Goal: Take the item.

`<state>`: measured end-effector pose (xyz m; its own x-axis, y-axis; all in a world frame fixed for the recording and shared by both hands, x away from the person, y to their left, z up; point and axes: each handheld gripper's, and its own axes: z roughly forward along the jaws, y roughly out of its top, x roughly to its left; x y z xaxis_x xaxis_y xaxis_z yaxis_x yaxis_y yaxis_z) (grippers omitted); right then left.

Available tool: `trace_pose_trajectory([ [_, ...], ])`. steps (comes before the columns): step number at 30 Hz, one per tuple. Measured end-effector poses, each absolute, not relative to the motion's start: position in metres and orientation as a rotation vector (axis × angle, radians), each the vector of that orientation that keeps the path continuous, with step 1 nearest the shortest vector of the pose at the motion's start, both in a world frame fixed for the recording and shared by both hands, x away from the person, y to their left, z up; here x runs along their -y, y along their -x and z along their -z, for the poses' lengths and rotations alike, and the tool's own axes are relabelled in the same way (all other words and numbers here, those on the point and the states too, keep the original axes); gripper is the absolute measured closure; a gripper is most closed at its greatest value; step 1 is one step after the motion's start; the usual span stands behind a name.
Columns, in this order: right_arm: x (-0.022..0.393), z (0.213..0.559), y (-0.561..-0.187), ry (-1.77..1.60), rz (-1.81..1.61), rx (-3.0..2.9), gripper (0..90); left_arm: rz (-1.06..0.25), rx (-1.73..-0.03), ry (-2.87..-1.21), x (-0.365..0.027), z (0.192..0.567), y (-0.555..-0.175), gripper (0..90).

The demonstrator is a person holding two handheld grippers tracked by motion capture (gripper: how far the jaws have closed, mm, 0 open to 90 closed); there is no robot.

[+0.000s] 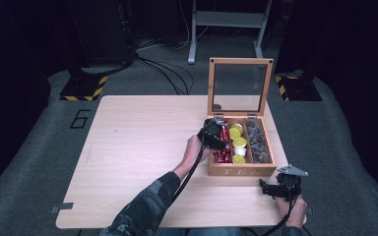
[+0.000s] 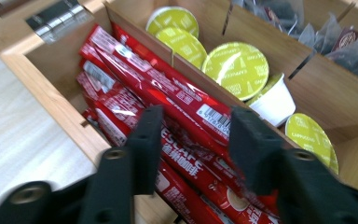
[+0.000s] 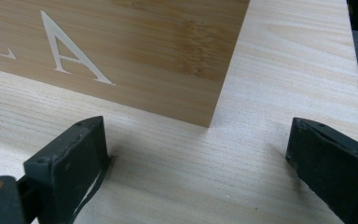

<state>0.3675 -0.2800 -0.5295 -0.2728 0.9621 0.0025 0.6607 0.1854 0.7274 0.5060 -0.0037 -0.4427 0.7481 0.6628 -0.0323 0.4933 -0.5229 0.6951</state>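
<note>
Red sachets (image 2: 168,102) half behind fingers (image 2: 144,140)

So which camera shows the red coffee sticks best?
The left gripper view: the red coffee sticks lie close up between that gripper's jaws, print readable. The high view shows them small beside the left gripper. The right gripper view faces the box front.

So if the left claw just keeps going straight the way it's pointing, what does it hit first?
Most likely the red Nescafe sachets in the tea box's left compartment. The left claw straddles one sachet already, though whether its pads touch isn't clear.
</note>
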Motion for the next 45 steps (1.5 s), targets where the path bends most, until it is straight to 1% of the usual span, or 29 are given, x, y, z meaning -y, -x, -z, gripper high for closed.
trace_pose_trajectory([
  [1,0.28,0.53,-0.367,-1.518,-0.868,-2.006,4.7,-0.3,-0.865,-2.24,0.004,0.444,-0.507,58.5],
  [4,0.28,0.53,-0.368,-1.523,-0.871,-2.0,4.8,-0.3,-0.883,-2.269,0.009,0.444,-0.507,66.7],
  [10,0.28,0.53,-0.368,-1.522,-0.869,-1.999,5.1,-0.294,-0.926,-2.262,0.007,0.445,-0.509,75.6],
  [12,0.28,0.53,-0.368,-1.523,-0.87,-1.998,5.1,-0.295,-0.928,-2.262,0.007,0.445,-0.509,76.9],
  [17,0.28,0.53,-0.368,-1.517,-0.872,-1.998,5.7,-0.305,-0.935,-2.243,0.007,0.445,-0.507,83.5],
  [20,0.281,0.53,-0.368,-1.512,-0.871,-2.001,5.8,-0.323,-0.932,-2.233,0.007,0.444,-0.505,84.6],
  [27,0.281,0.53,-0.367,-1.514,-0.872,-1.996,6.5,-0.315,-0.909,-2.203,0.003,0.438,-0.501,85.0],
  [30,0.281,0.53,-0.367,-1.515,-0.872,-1.995,6.5,-0.327,-0.881,-2.179,-0.001,0.428,-0.497,85.0],
  [45,0.281,0.529,-0.367,-1.521,-0.868,-1.993,6.6,-0.331,-0.834,-2.098,-0.018,0.407,-0.483,85.2],
])
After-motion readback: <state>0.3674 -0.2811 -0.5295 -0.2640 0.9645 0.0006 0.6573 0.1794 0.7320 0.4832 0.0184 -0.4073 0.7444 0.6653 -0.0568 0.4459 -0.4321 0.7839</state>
